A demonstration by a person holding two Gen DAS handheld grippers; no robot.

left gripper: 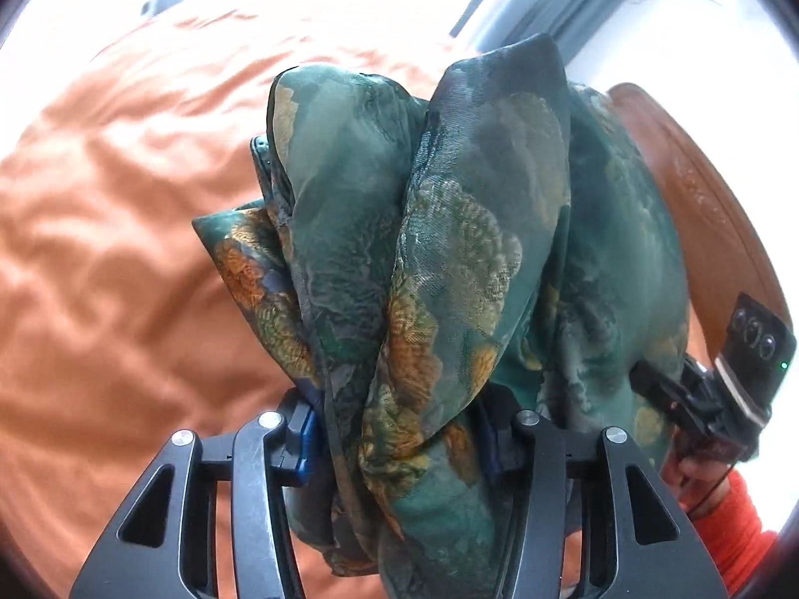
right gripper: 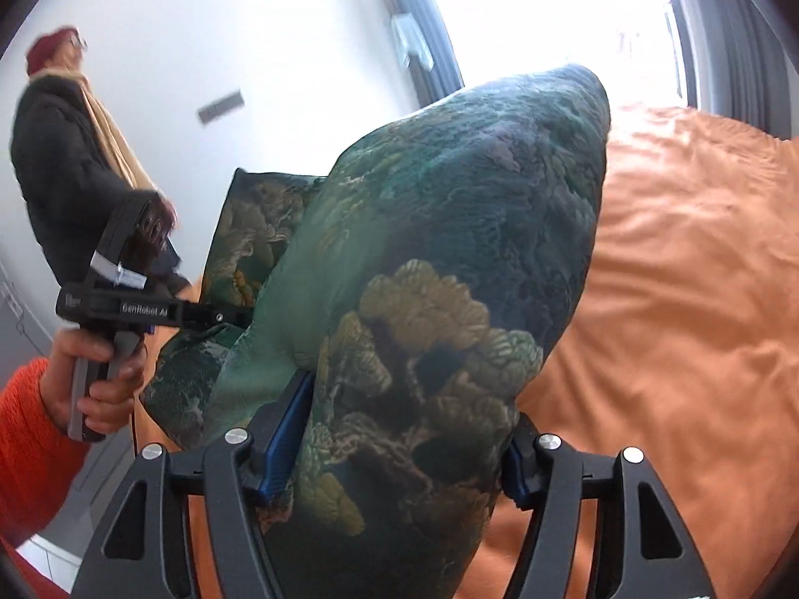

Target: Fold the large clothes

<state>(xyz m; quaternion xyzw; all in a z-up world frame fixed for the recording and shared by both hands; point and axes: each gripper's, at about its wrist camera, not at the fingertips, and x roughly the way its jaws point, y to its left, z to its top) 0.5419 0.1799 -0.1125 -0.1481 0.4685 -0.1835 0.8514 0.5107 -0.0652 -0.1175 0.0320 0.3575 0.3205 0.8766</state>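
Note:
A large green garment (left gripper: 449,259) with gold and orange floral print hangs bunched between both grippers, held up above the orange bed (left gripper: 110,229). My left gripper (left gripper: 399,439) is shut on a thick gather of it; the cloth drapes over and hides the fingertips. My right gripper (right gripper: 394,454) is shut on another bunch of the same garment (right gripper: 449,269), which fills the middle of the right wrist view. The right gripper's body shows at the right edge of the left wrist view (left gripper: 719,399). The left gripper's body shows at the left in the right wrist view (right gripper: 125,309).
The bed's orange sheet (right gripper: 689,299) lies wrinkled below and to the right. A brown headboard (left gripper: 699,209) stands at the right in the left wrist view. A person in a dark coat (right gripper: 65,159) stands by the white wall. A bright window (right gripper: 559,15) is behind.

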